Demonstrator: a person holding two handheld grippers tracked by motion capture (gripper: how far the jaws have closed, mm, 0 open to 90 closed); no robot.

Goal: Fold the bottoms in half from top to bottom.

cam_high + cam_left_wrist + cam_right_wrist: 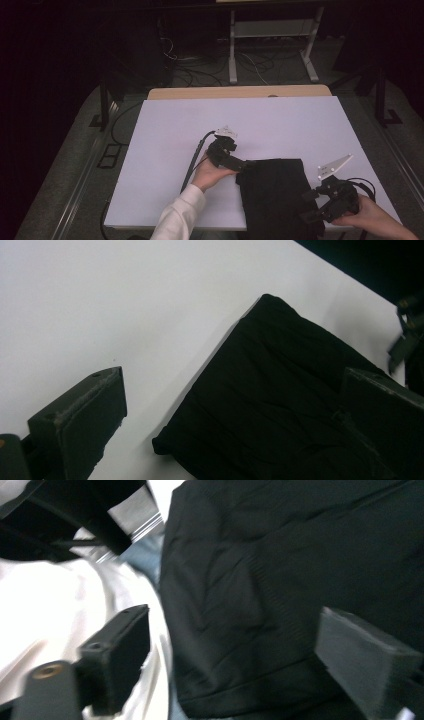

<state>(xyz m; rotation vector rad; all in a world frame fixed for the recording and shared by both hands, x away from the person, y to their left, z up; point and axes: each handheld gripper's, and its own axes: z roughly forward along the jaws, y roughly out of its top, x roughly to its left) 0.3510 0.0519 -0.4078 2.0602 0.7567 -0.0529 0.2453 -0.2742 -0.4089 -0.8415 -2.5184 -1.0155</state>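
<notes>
So the left gripper (pixel 246 165) is held wide open at the far left corner of the folded black cloth (pixel 275 192), which is laid flat at the near right of the white table (pixel 165 150), and the right gripper (pixel 309 206) is parted too, nothing clamped, so folding looks pretty much done.

black cloth (pixel 277 192) — folded, flat, table's near edge
</notes>
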